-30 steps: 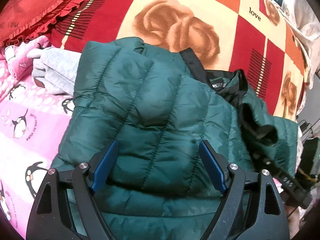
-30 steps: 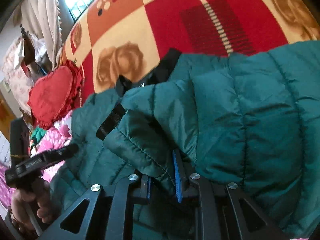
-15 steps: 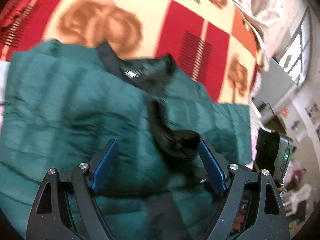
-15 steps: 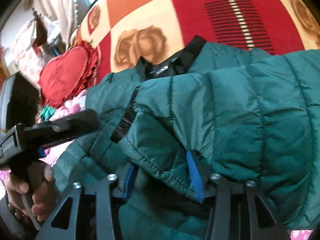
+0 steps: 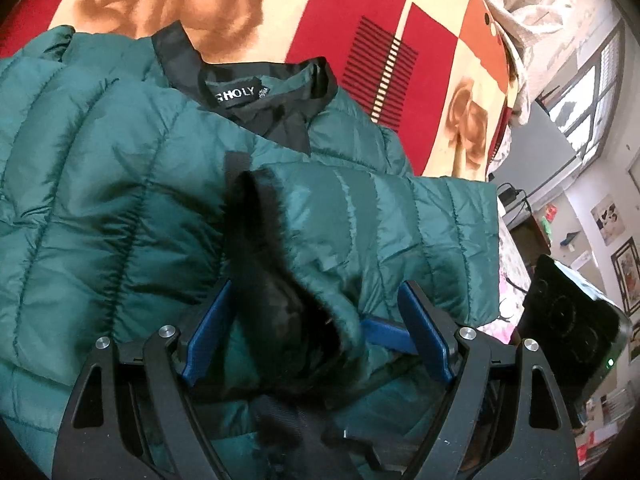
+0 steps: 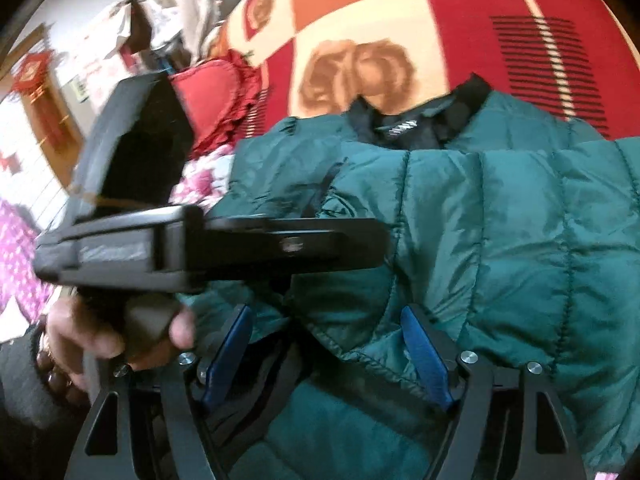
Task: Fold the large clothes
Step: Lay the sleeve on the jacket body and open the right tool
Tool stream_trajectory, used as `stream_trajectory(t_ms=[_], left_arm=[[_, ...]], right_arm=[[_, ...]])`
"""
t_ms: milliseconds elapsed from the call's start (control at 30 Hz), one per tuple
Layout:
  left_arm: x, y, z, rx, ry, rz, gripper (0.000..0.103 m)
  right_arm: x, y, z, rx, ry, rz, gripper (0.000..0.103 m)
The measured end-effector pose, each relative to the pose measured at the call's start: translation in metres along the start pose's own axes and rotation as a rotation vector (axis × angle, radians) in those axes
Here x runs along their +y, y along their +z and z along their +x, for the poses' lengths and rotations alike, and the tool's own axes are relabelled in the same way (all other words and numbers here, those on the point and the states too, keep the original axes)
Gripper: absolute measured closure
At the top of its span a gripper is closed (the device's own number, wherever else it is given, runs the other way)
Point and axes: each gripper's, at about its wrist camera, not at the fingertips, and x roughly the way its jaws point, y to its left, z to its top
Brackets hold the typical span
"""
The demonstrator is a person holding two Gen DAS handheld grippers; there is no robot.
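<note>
A dark green quilted puffer jacket (image 5: 100, 208) with a black collar and label lies on the bed, both sleeves folded across its front. My left gripper (image 5: 316, 324) is open, its blue fingers on either side of the black-lined cuff (image 5: 280, 280) of the right sleeve. In the right wrist view the jacket (image 6: 500, 232) fills the right side. My right gripper (image 6: 328, 344) is open over the sleeve's hem edge (image 6: 360, 344). The left gripper's black body (image 6: 208, 244) and the hand holding it cross that view at the left.
A red, orange and cream rose-pattern blanket (image 5: 360, 12) covers the bed behind the jacket. A red ruffled heart cushion (image 6: 224, 92) lies at the far left. Pink patterned bedding (image 6: 16, 248) is at the left edge. A black device (image 5: 572, 312) stands right of the bed.
My right gripper, shut on the sleeve a second ago, has opened and let it go. My left gripper has swung right across the jacket to the sleeve cuff, close to the right gripper.
</note>
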Motion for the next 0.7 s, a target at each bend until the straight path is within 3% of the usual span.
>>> stream_trajectory(t_ms=[67, 100, 133, 233, 333, 500, 700], left_arm=[[-0.001, -0.001, -0.001, -0.008, 0.005, 0.016, 0.022], [-0.002, -0.001, -0.001, -0.013, 0.018, 0.025, 0.04], [-0.002, -0.002, -0.001, -0.013, 0.039, 0.039, 0.065], [0.002, -0.003, 0.0, -0.018, 0.083, 0.042, 0.086], [0.002, -0.002, -0.01, -0.066, 0.14, 0.056, 0.092], [0.01, 0.008, -0.042, -0.148, 0.228, 0.063, 0.092], [0.028, 0.011, -0.06, -0.164, 0.241, 0.04, 0.092]], right_arm=[[0.004, 0.0, 0.0, -0.003, 0.008, -0.019, 0.028], [0.005, 0.001, 0.0, -0.006, 0.0, -0.023, 0.028], [0.004, 0.001, -0.001, -0.01, -0.012, -0.022, 0.028], [0.003, 0.003, -0.006, -0.021, -0.04, -0.024, 0.028], [-0.001, 0.006, -0.012, -0.025, -0.121, -0.019, 0.029], [-0.013, 0.011, -0.032, -0.093, -0.223, 0.021, 0.029], [-0.033, 0.014, -0.066, -0.222, -0.357, 0.119, 0.029]])
